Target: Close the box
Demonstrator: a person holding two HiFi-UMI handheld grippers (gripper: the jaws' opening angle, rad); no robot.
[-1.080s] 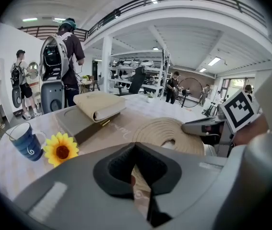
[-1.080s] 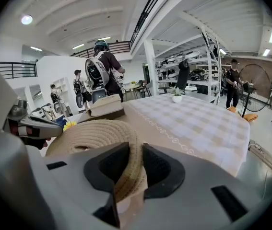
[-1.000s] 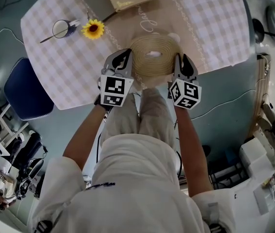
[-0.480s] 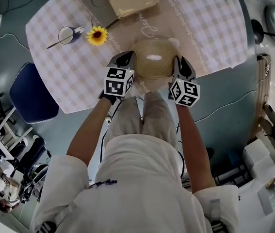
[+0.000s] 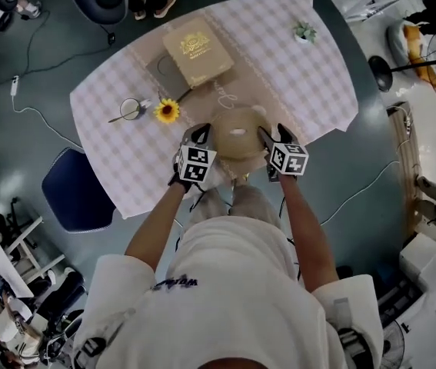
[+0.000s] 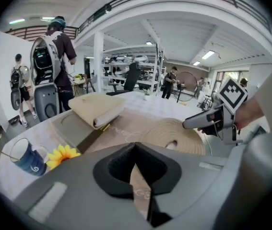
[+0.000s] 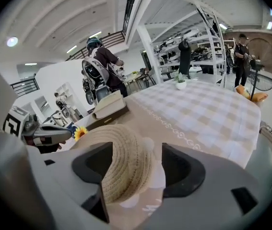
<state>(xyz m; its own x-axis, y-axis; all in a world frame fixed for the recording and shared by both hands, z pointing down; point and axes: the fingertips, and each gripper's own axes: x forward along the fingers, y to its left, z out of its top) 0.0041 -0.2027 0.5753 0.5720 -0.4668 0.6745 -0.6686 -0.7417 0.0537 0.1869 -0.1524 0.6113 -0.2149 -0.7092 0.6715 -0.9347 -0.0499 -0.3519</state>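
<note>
Head view: both forearms reach forward side by side over the near edge of the table [image 5: 310,75], with one claw on each side of the round woven straw piece [image 5: 237,133], which lies near that edge. The left claw [image 5: 201,134] stands just beside the piece's left rim. The right claw [image 5: 267,135] is at its right rim. The beige book-shaped box [image 5: 197,48] lies askew on a grey flat base [image 5: 158,74] near the far edge. A sunflower [image 5: 167,111] and a mug [image 5: 130,109] lie toward the left edge. Left gripper view: the jaws are drawn together to a slit and grip nothing; the woven piece lies ahead and to the right. Right gripper view: the jaws have just been opening and now stand spread. The woven rim lies between them and is not pinched.
</note>
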